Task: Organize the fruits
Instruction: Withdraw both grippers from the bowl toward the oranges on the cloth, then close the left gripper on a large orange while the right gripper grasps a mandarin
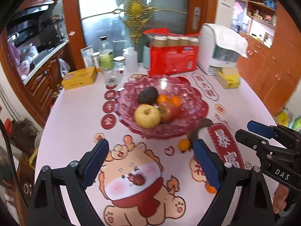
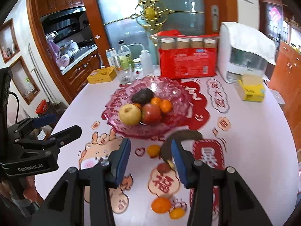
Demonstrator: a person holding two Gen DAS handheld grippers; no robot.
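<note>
- Left gripper [image 1: 150,162]: black frame with blue pads, jaws spread wide and released, nothing between them; it hangs above the cartoon print on the white tabletop [image 1: 75,116].
- Right gripper [image 2: 150,162]: same build, jaws partly parted and empty; through the gap show a small red fruit [image 2: 163,168] and the end of a dark, overripe banana [image 2: 180,137], both lying on the tabletop.
- Pink cut-glass fruit bowl [image 2: 169,92]: stands at mid-tabletop on a red printed patch, beyond both grippers.
- Bowl contents: a yellow-green apple [image 2: 129,114] at the near left, a red tomato-like fruit [image 2: 151,113] touching it on the right, a dark avocado [image 2: 142,96] behind them, and small orange mandarins [image 2: 165,105] at the right rear.
- Loose fruit on the tabletop: the curved banana just in front of the bowl's near rim; a small orange kumquat [image 2: 153,150] beside it; an orange mandarin [image 2: 161,204] and a smaller yellow-orange kumquat [image 2: 176,213] nearest the right camera.
- Background items along the far edge: a red plastic multipack of capped jars [image 1: 174,58], a white appliance draped with a cloth [image 1: 216,50], a yellow flat box [image 1: 80,78], a yellow tissue pack [image 1: 228,80], and clear bottles and glasses [image 1: 106,56].
</note>
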